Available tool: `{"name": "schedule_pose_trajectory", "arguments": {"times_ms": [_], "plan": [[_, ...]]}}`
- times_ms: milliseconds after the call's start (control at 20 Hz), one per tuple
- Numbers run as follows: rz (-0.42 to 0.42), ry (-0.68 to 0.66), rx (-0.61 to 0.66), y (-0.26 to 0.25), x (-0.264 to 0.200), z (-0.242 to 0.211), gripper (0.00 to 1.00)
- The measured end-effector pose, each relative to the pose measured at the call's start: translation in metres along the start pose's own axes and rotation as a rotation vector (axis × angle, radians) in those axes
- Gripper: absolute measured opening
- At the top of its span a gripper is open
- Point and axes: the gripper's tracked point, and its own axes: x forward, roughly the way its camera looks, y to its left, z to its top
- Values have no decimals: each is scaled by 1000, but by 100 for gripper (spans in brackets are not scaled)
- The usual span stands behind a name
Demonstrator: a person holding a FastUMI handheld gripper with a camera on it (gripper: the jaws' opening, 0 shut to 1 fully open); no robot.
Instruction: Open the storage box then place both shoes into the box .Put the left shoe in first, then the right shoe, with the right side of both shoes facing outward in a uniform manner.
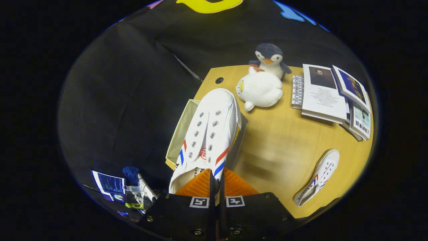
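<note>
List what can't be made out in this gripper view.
- Storage box: the held shoe covers most of its inside, so what lies within is hidden.
- Held shoe's heel: hidden between the orange fingers of the gripper, which are shut on its side wall.
- Second shoe on the table: too small and distorted to tell left from right.
- Books: cover print too small.

White shoe [209, 134] clamped at its collar between orange fingers [197, 185] of gripper [217, 184], held above open storage box [182, 130]; second shoe [317, 177] laid on table [281, 147].
</note>
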Motion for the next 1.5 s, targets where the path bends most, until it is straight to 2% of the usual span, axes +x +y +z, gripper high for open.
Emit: {"name": "schedule_pose_trajectory", "arguments": {"times_ms": [250, 450, 750, 900, 1000, 1050, 1200, 1350, 1500], "plan": [[-27, 41, -98, 31, 34, 17, 4], [-24, 101, -122, 51, 70, 16, 4], [-103, 164, -166, 62, 120, 16, 4], [-144, 152, -210, 59, 141, 23, 4], [-109, 107, -206, 69, 148, 34, 19], [-117, 80, -208, 72, 141, 42, 26], [-154, 18, -266, 62, 119, 57, 27], [-159, -27, -292, 53, 90, 62, 84], [-162, -50, -253, 34, 57, 55, 83]]}}
